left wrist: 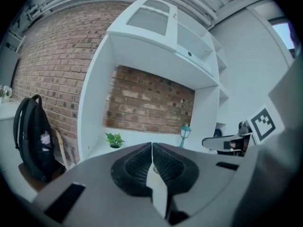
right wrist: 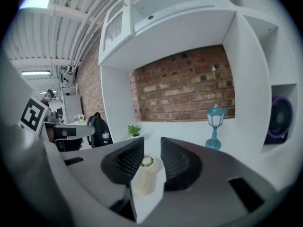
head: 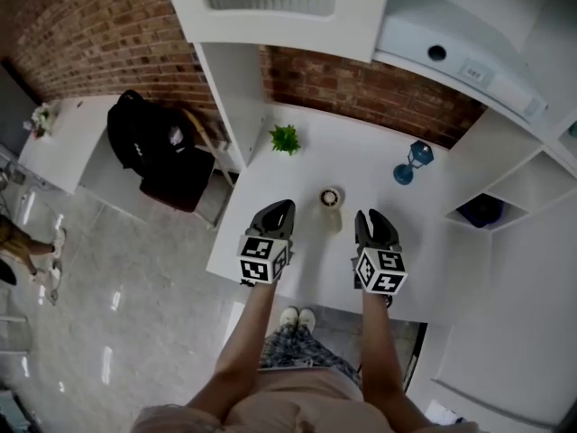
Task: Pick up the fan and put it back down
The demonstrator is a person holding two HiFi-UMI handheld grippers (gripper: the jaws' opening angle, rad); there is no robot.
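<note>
A small cream hand fan (head: 332,204) lies on the white desk (head: 270,179), between my two grippers. My left gripper (head: 278,210) hangs just left of it with its jaws closed tip to tip (left wrist: 152,148) and nothing in them. My right gripper (head: 372,219) is just right of the fan and open. In the right gripper view the fan (right wrist: 146,171) shows through the gap between the black jaws (right wrist: 152,148); its round head points away. The head view shows the fan apart from both grippers.
A green potted plant (head: 285,138) stands at the desk's back left and a blue lantern (head: 413,161) at the back right. A shelf cubby (head: 482,210) to the right holds a dark round object. A black backpack (head: 149,147) sits on a chair left of the desk.
</note>
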